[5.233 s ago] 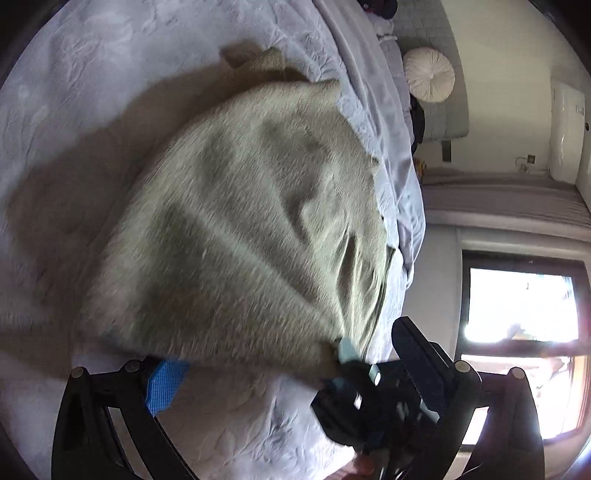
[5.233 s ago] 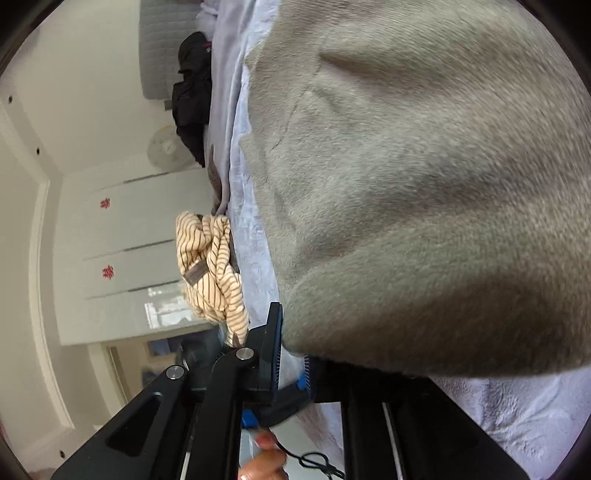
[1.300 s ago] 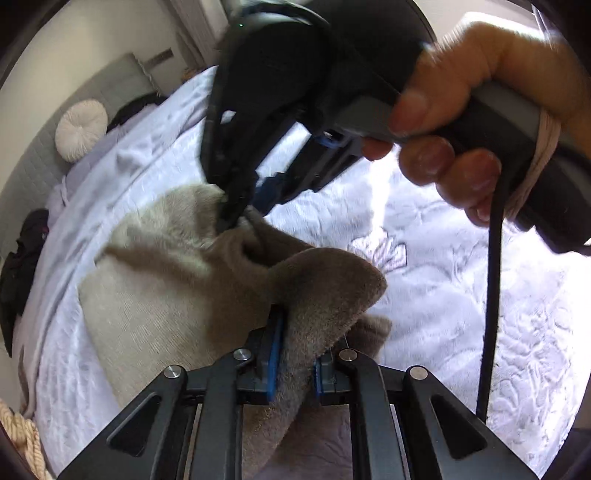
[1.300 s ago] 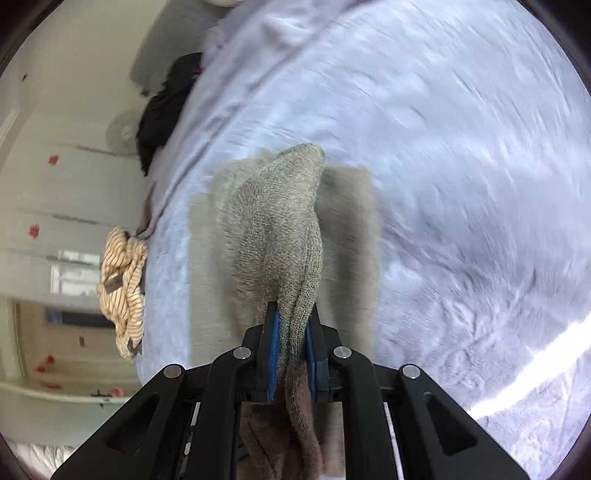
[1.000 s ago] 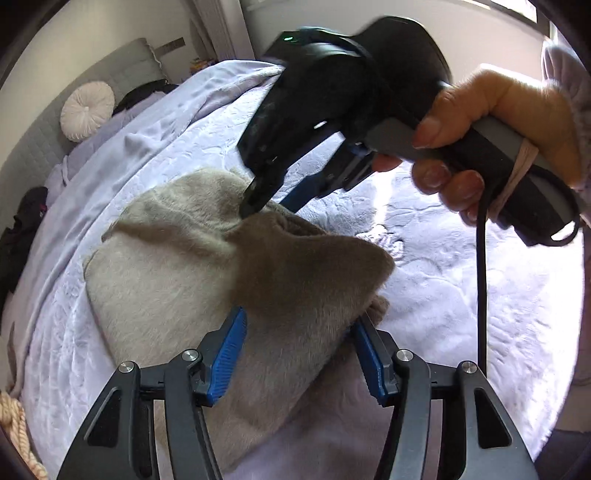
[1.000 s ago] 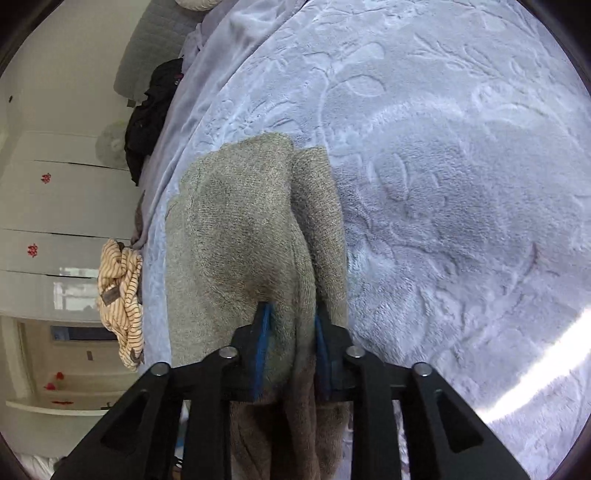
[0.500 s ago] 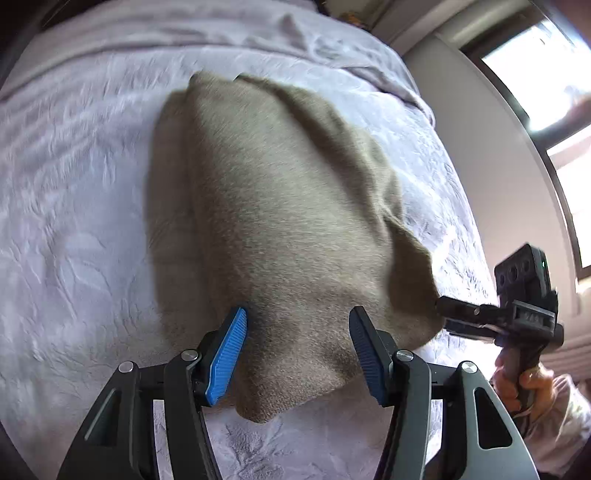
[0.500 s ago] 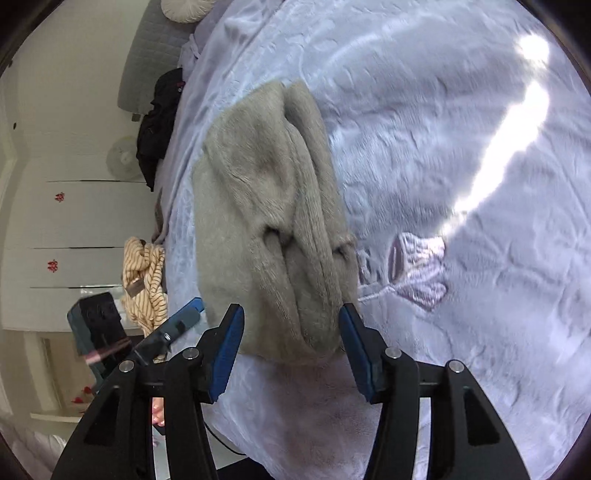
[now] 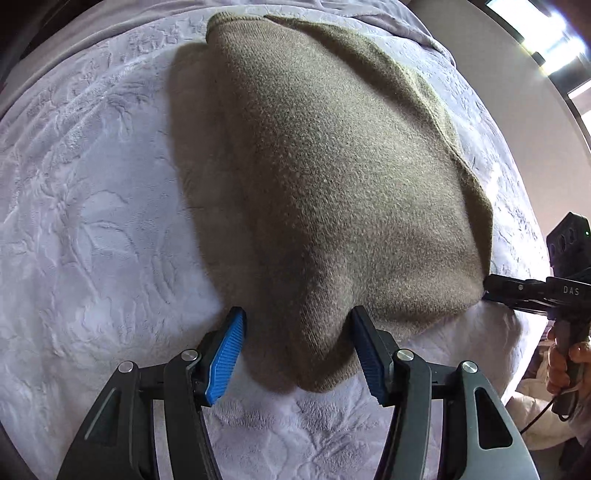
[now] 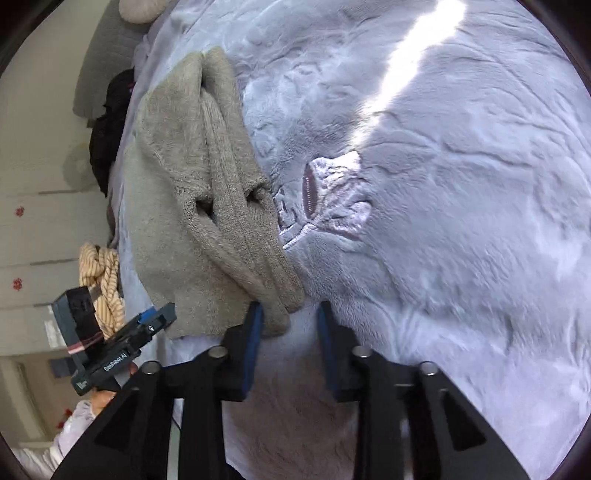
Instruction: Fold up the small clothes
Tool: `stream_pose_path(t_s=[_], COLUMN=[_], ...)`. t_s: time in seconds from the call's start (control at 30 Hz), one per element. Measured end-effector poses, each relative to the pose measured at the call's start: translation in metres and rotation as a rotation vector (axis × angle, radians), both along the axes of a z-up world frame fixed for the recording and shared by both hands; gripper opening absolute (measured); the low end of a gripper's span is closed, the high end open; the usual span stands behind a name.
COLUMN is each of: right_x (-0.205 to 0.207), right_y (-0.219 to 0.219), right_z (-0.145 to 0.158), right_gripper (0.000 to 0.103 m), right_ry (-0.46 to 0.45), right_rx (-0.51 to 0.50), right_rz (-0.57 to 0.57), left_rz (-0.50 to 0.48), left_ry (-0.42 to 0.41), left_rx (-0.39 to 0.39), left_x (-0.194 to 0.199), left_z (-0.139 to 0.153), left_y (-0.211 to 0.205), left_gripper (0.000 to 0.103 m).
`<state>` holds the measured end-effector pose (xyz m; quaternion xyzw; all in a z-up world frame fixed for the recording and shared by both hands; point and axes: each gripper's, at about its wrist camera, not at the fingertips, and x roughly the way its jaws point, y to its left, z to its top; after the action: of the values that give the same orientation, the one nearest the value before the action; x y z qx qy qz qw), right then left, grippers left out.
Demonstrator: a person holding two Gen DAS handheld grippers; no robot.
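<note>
Hovering low over the bed, both claws spread. My left claw (image 9: 297, 350) stands apart, blue-padded fingers (image 9: 225, 354) straddling the near corner of the olive-grey knitted sweater (image 9: 325, 177) without pinching it; the cloth bulges up between them, and I cannot tell if either pad touches the knit.

The sweater lies folded on the pale lavender embossed plush bedspread (image 9: 92, 229), spread wide in the left view, narrowing toward the far end where a ribbed edge shows. A seam or folded edge runs diagonally down its right side.

My right claw (image 10: 290, 343) is also apart, gripping nothing. Its left pad sits just beside the sweater's (image 10: 192, 192) near folded corner; the right pad is over bare bedspread (image 10: 443, 221). From this side the fold shows as stacked layers with two dark gaps between them, long rolled edges running away from me.

Each claw shows in the other's view: the right one (image 9: 517, 288) at the sweater's right corner, tip at the cloth edge, whether touching I cannot tell; the left one (image 10: 147, 325) near the sweater's lower left edge.

Other notes: a bright sun stripe crosses the bedspread far right. A cream-and-tan striped crumpled garment (image 10: 101, 273) lies past the bed's left edge, a black clothing heap (image 10: 110, 136) farther up, and a round pale cushion (image 10: 142, 9) at the top.
</note>
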<state>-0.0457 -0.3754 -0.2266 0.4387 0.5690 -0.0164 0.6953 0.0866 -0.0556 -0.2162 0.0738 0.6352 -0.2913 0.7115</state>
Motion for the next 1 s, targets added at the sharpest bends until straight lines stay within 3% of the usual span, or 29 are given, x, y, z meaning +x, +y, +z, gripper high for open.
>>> stream_pose_path(t_s=[0.1, 0.2, 0.3, 0.43, 0.5, 0.53, 0.6, 0.7, 0.77, 1.0], right_x=[-0.001, 0.008, 0.040, 0.078, 0.082, 0.080, 0.073, 0.061, 0.053, 0.023], right_y=[-0.001, -0.001, 0.012, 0.030, 0.022, 0.016, 0.009, 0.008, 0.005, -0.003], right_z=[0.024, 0.052, 0.066, 0.048, 0.027, 0.020, 0.017, 0.023, 0.023, 0.034], right_gripper=[0.040, 0.040, 0.038, 0.038, 0.033, 0.024, 0.020, 0.024, 0.037, 0.045], right_ry=[-0.033, -0.164, -0.258, -0.180, -0.120, -0.104, -0.107, -0.100, -0.051, -0.053], right_rx=[-0.045, -0.036, -0.001, -0.099, -0.106, -0.090, -0.060, -0.079, -0.102, -0.002], right_rz=[0.013, 0.024, 0.079, 0.137, 0.103, 0.076, 0.039, 0.039, 0.039, -0.013], left_rz=[0.023, 0.042, 0.010, -0.062, -0.030, 0.002, 0.042, 0.042, 0.040, 0.063], left_ry=[-0.006, -0.015, -0.012, -0.044, -0.005, 0.019, 0.039, 0.016, 0.004, -0.009], left_rx=[-0.045, -0.112, -0.106, 0.078, 0.072, 0.053, 0.044, 0.072, 0.089, 0.107], left_x=[0.003, 0.003, -0.001, -0.011, -0.018, -0.018, -0.021, -0.031, -0.040, -0.054], left_z=[0.018, 0.036, 0.035, 0.004, -0.006, -0.007, -0.005, 0.005, 0.012, 0.044], left_y=[0.003, 0.002, -0.014, -0.035, -0.025, -0.019, -0.009, -0.006, -0.008, 0.005], left_gripper=[0.059, 0.059, 0.059, 0.059, 0.059, 0.059, 0.059, 0.059, 0.059, 0.059])
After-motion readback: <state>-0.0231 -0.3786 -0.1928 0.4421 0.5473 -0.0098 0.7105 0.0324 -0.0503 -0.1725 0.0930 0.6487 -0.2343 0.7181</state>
